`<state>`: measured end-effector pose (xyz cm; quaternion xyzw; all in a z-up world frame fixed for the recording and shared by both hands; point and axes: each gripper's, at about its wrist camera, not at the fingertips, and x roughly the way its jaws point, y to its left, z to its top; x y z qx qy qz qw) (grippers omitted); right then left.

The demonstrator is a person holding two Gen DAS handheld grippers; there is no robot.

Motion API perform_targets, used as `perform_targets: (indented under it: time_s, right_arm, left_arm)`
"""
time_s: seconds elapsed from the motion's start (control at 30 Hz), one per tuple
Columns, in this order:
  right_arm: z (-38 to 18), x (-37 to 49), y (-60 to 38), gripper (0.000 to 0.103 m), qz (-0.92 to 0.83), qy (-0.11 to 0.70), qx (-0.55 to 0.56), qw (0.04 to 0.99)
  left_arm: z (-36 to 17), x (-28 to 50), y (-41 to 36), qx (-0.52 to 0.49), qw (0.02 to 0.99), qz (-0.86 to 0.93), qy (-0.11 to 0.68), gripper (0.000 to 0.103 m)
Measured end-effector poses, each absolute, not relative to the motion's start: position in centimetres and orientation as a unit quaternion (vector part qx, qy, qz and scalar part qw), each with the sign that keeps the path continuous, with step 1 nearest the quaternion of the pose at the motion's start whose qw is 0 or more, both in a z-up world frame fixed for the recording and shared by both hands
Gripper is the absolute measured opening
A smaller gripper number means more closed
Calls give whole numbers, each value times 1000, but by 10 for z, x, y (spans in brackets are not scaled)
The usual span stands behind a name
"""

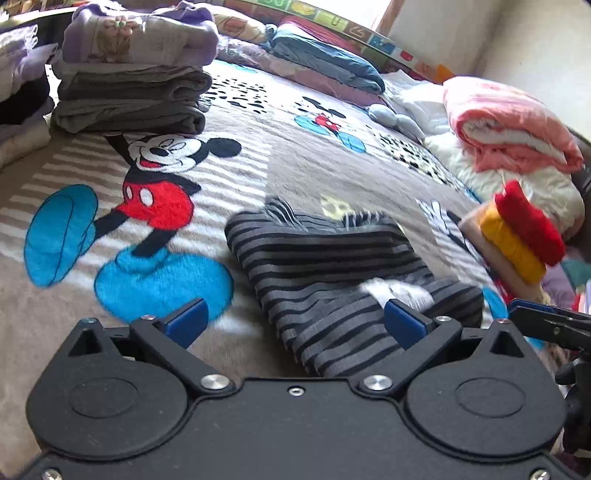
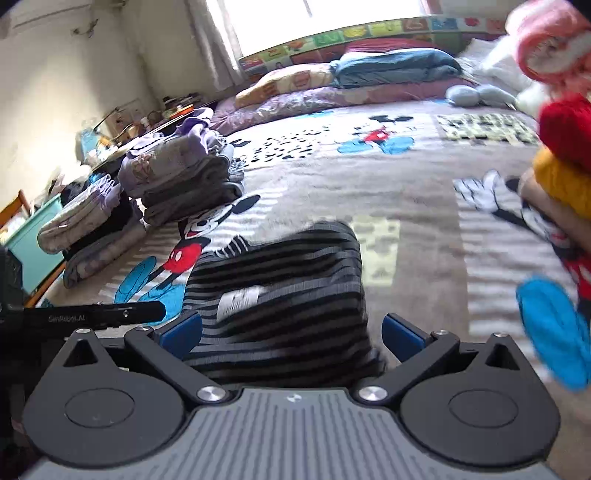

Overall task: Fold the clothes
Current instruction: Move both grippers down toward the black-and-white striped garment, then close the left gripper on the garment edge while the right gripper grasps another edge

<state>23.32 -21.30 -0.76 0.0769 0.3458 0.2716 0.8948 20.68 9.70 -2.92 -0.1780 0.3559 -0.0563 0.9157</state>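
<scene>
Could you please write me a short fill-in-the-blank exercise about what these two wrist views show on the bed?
1. The garment lying between the open fingers of the left gripper has grey and black ____.
2. The right gripper has its jaws ____.
3. The white label lies on the ____ garment.
4. The stack of folded clothes rests on the blanket printed with a cartoon ____.

Missing words: stripes; open; striped; mouse

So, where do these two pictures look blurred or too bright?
Left wrist view: the grey-and-black striped knit garment is smeared at its far edge, and the red-and-yellow yarn bundle is soft. Right wrist view: the bright window is blown out, and the right edge is motion-blurred.
</scene>
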Motion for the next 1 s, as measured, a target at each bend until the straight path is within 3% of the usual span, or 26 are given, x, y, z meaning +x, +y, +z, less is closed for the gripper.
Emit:
perform_targets:
  time_s: [0.37, 0.43, 0.6, 0.7, 1.0]
  right_arm:
    - [-9, 337, -219, 97, 323, 372, 99, 865]
    - [-16, 351, -215, 94, 334, 376, 90, 859]
    - [-37, 377, -204, 84, 366, 388, 79, 842]
    - [-49, 391, -198, 73, 372, 392, 76, 838]
    - [-81, 426, -193, 64, 390, 392, 96, 828]
  left_arm:
    - [-42, 274, 132, -225, 904, -82, 354, 93]
    - [-47, 278, 136, -226, 904, -89, 353, 85]
    - [-62, 290, 145, -224, 900, -102, 361, 75]
    - [-67, 295, 149, -227, 897, -115, 360, 74]
    - [-75, 316, 148, -201, 899, -140, 364, 70]
